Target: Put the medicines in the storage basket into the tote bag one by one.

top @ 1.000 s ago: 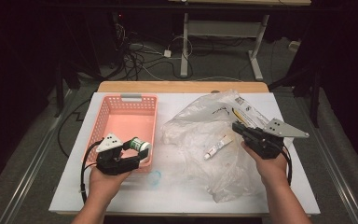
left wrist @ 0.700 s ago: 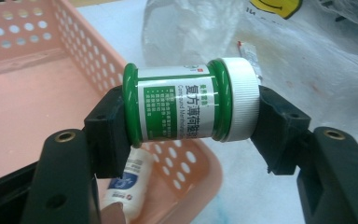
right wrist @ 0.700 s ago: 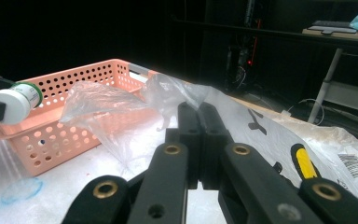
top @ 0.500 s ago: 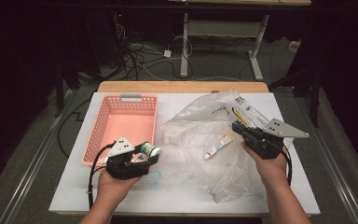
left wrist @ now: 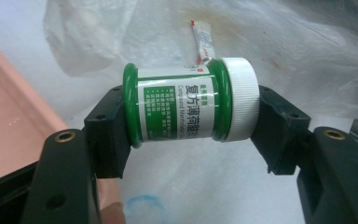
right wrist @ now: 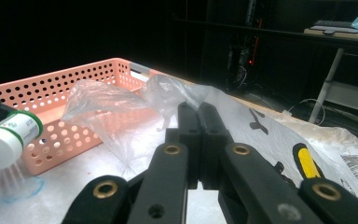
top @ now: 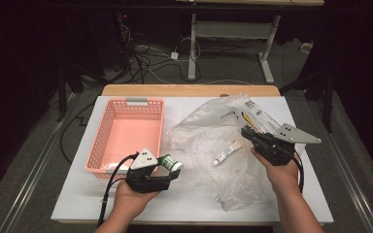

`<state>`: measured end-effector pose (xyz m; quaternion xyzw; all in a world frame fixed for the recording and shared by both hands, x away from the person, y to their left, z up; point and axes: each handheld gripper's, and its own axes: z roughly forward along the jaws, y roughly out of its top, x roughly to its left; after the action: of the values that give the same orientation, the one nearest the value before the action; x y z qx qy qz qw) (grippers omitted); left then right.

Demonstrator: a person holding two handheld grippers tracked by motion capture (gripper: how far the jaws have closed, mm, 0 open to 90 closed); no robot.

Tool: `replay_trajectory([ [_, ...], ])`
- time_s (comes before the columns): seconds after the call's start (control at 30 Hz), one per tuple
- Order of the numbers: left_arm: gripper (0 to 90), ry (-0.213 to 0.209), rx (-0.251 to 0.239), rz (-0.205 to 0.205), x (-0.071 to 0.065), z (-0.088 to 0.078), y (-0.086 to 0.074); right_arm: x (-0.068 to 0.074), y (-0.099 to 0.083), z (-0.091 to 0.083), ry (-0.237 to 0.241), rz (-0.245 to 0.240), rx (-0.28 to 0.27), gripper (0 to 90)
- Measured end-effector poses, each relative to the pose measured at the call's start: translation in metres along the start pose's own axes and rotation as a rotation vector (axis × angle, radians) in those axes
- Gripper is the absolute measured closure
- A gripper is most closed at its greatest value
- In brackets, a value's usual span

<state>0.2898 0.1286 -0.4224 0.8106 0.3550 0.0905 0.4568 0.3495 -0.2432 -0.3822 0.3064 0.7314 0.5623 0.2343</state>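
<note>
Green jar [left wrist: 191, 100], label legible between jaws

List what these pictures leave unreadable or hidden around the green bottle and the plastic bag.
- Green bottle: both ends are covered by the left hand-held gripper jaws in the left gripper view; the small label print is unreadable.
- Small tube: lettering too small in the high view.
- Plastic bag: the shut right hand-held gripper blocks the pinch point in the right gripper view.
</note>
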Motion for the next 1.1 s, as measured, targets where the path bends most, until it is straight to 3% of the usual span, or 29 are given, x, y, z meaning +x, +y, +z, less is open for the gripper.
replay_trajectory([
  [0.2, 35.1, -0.017, 0.019, 0.037, -0.011, 0.012, 0.006, 0.0, 0.0, -0.001, -0.003, 0.008, -0.002, 90.0],
  [0.47, 35.1, -0.045, 0.019, 0.056, -0.023, 0.029, 0.016, 0.0, 0.002, -0.002, -0.001, 0.006, -0.013, 90.0],
  [1.1, 35.0, -0.083, 0.053, 0.105, -0.045, 0.094, 0.034, 0.001, 0.003, -0.003, 0.002, 0.012, -0.011, 90.0],
])
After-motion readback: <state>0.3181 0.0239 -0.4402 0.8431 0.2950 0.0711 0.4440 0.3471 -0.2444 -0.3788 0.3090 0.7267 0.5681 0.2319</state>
